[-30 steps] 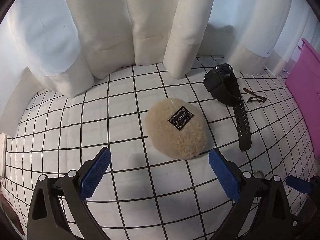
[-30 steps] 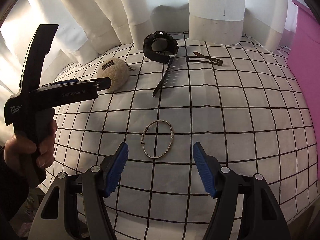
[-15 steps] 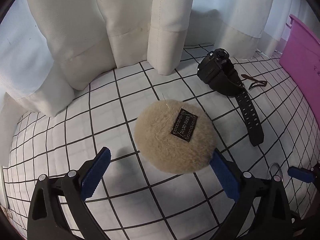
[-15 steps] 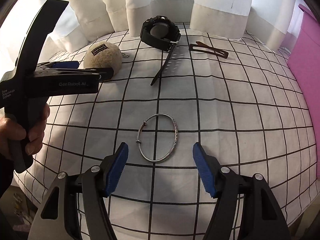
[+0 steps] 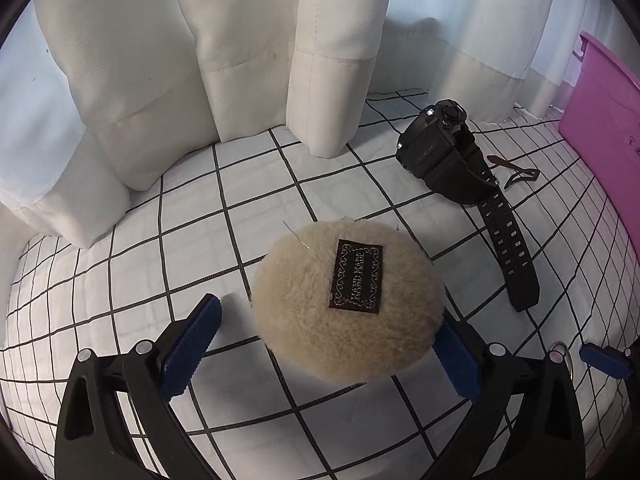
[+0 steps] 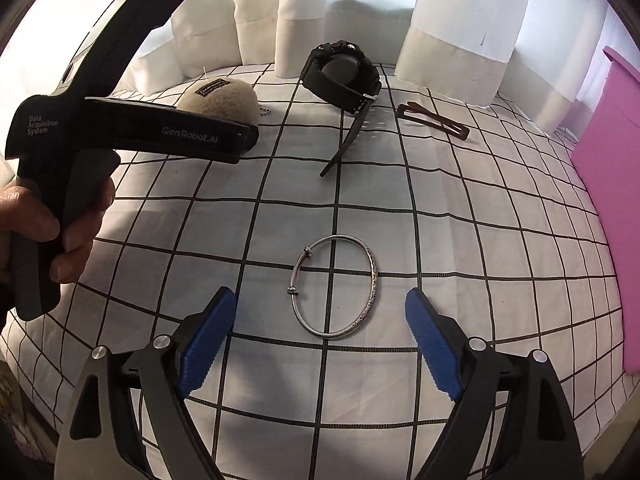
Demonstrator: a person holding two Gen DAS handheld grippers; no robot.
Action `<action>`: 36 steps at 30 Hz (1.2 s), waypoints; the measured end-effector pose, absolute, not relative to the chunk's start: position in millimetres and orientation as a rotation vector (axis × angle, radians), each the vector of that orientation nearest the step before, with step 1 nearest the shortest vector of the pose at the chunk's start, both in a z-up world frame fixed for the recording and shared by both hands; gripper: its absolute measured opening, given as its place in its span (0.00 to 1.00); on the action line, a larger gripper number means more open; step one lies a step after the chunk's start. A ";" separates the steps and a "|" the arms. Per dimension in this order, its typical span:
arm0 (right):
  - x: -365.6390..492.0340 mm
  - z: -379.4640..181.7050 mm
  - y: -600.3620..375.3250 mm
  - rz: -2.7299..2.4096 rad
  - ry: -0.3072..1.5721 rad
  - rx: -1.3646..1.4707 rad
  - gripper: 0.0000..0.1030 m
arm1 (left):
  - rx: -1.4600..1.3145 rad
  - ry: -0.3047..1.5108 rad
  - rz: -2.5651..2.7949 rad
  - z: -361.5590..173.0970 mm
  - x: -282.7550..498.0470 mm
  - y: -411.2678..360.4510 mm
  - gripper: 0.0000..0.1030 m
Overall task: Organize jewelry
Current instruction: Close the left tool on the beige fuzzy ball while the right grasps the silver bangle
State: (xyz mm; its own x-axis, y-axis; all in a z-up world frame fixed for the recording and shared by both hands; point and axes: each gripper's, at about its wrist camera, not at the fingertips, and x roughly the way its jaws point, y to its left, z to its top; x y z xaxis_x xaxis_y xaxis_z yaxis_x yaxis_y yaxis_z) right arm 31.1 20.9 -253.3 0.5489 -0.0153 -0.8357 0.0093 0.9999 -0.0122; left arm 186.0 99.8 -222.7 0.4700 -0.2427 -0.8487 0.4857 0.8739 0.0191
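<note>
A beige fluffy pouch [image 5: 348, 308] with a dark label lies on the checked cloth, between the open fingers of my left gripper [image 5: 324, 344]; the right pad is partly hidden behind it. It also shows in the right wrist view [image 6: 220, 98]. A silver bangle [image 6: 334, 286] lies flat just ahead of my open right gripper [image 6: 322, 340], between its blue pads. A black watch [image 5: 452, 160] with a loose strap and a brown hair clip [image 6: 434, 122] lie farther back.
A pink box [image 6: 616, 208] stands at the right edge. White curtains [image 5: 224, 60] hang along the back of the table. The left gripper body and the hand holding it [image 6: 72, 184] fill the left of the right wrist view.
My left gripper has moved forward so that the pouch now sits between its fingers. My right gripper has come closer to the bangle. Both stay open.
</note>
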 end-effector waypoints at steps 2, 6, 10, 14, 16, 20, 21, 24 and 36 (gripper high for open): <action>31.6 -253.3 20.6 -0.014 0.992 -0.008 0.80 | 0.271 0.982 -0.451 -223.1 185.2 99.6 0.95; 32.5 -252.0 21.9 -0.002 1.005 -0.006 0.79 | 0.270 0.985 -0.451 -220.9 186.1 101.4 0.95; 34.6 -250.1 23.5 0.005 1.017 -0.004 0.72 | 0.266 0.994 -0.446 -220.9 185.1 101.0 0.93; 39.3 -245.8 22.3 0.009 1.015 -0.013 0.46 | 0.272 0.979 -0.466 -219.4 180.2 99.2 0.84; 40.7 -245.2 21.9 0.012 1.022 -0.017 0.42 | 0.283 0.967 -0.493 -216.6 174.9 96.3 0.66; 39.5 -244.8 20.9 0.012 1.030 -0.011 0.41 | 0.276 0.970 -0.497 -214.6 171.3 97.0 0.57; 39.5 -244.3 20.9 0.014 1.035 -0.010 0.41 | 0.273 0.972 -0.497 -214.1 170.4 98.6 0.55; 38.5 -241.8 20.8 0.021 1.040 -0.011 0.41 | 0.260 0.974 -0.508 -211.9 167.9 105.4 0.52; 31.8 -219.5 21.3 0.065 1.011 -0.033 0.41 | 0.212 0.933 -0.443 -180.6 150.8 142.7 0.51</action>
